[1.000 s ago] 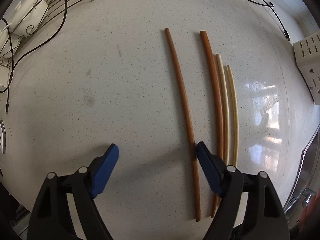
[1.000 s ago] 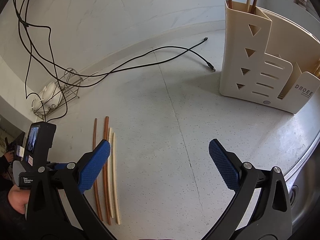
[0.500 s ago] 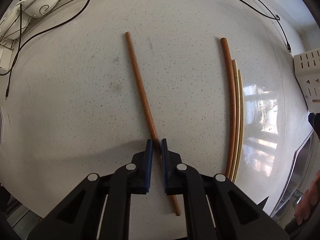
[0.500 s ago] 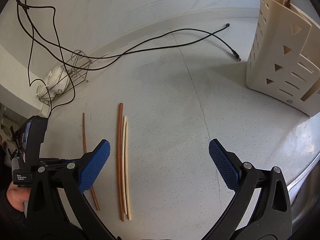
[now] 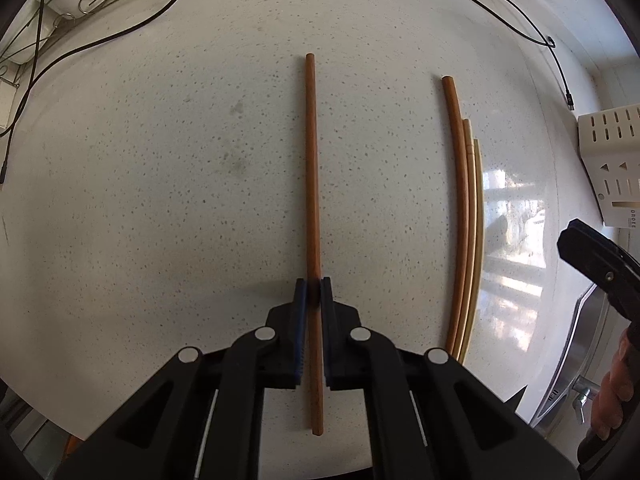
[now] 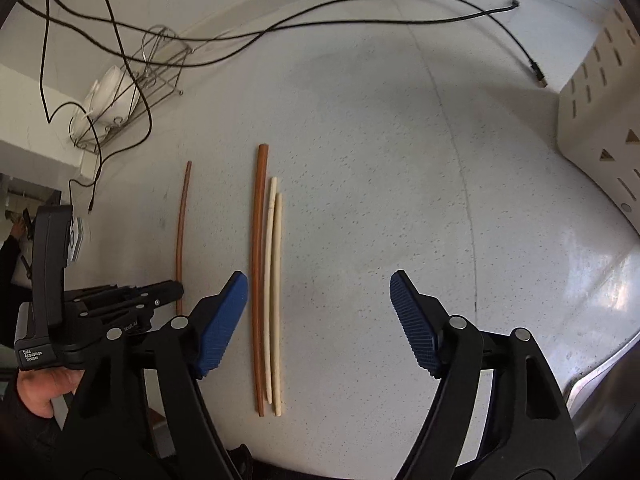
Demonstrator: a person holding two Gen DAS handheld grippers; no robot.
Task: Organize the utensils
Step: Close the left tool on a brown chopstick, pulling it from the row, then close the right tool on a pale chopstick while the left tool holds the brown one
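So the step in hand here is picking chopsticks up off the speckled white countertop (image 5: 168,184) to get them into the cream plastic utensil holder with cut-out slots (image 6: 600,120) off to the right.

The left gripper (image 5: 314,292) points straight down and its blue pads are clamped tight on the thin reddish-brown wooden chopstick (image 5: 311,168), gripping it nearer the close end than the middle. The stick looks like it's lying flat on the counter, or barely off it; I can't tell which.

The right gripper (image 6: 320,312) hangs over the other three: a thicker brown chopstick (image 6: 258,264) and two pale cream chopsticks (image 6: 274,280) lying side by side, touching. Its jaws have just been closing in but stand wide apart, nothing pinched, with the bundle sitting nearer its left pad.

My guess for what's next: the right one needs to drop lower and shift so it straddles just one stick, or a matched pair, before closing, since they're packed tight and grabbing all three would be messy. The left one has to lift and tip its stick upright for the holder.
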